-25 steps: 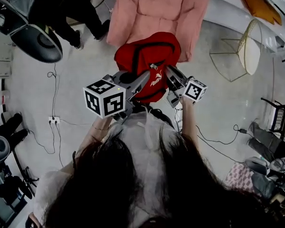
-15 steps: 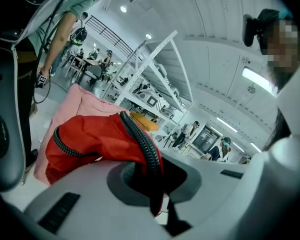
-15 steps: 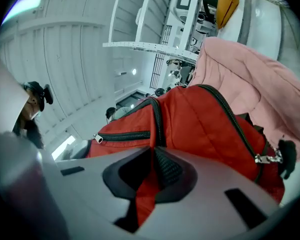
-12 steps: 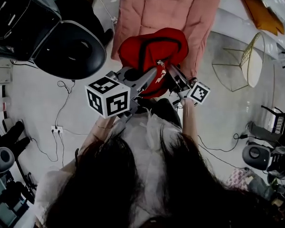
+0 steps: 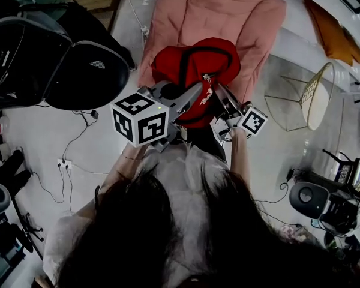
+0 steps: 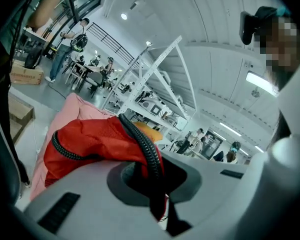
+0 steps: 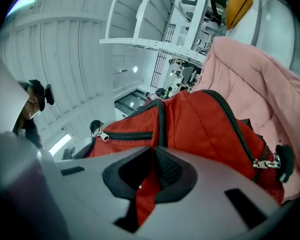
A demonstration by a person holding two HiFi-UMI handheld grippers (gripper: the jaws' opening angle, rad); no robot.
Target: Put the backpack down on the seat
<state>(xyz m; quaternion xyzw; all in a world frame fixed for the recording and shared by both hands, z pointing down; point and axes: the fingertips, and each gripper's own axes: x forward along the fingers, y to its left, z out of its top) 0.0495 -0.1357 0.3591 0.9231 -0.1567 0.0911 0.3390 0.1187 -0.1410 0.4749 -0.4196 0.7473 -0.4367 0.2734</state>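
Now: the red backpack [image 5: 195, 71] hangs in front of us over the near edge of the pink seat [image 5: 228, 11], carried by both tools. The left gripper [image 5: 192, 95] is closed tight on the bag's black zipper seam and the red cloth beside it; the left gripper view shows that seam pinched between the jaws. The right gripper [image 5: 221, 101] is likewise clamped, with a fold of red fabric caught in its jaws. In the head view the bag overlaps the cushion, but we cannot tell whether its underside touches it.

Our judgement: pick-up and carry are done, placement is not. Left to do: lower the bag onto the cushion, check that it sits without sliding off the front, then part both sets of jaws and draw back.

A black office chair [image 5: 78, 65] stands left of the seat, apart from the bag.
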